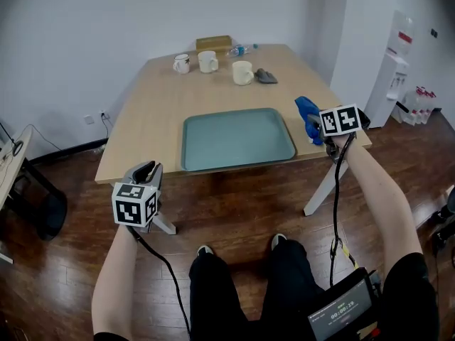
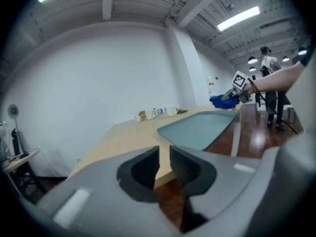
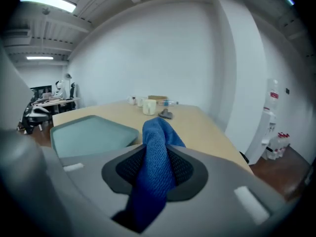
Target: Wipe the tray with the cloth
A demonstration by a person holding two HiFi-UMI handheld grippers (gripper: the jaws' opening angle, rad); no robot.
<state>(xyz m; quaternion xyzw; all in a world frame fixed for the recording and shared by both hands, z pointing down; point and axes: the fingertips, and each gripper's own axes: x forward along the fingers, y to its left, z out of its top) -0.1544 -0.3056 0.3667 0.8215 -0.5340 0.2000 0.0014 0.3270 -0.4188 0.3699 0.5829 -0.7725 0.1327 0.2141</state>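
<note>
Wooden table (image 1: pixel 142 112) carries the teal tray (image 1: pixel 238 139) near its front edge. Right gripper (image 3: pixel 157 171) is clamped on the blue cloth (image 1: pixel 307 114), just beside the tray's right rim. Left gripper (image 2: pixel 164 164) has its jaws slightly apart and empty. Cloth is probably soft, light and limp: grip it bunched

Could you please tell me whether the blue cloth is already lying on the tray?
No, the cloth is clamped between the jaws of the right gripper, off to the right of the tray, which is bare.
</note>
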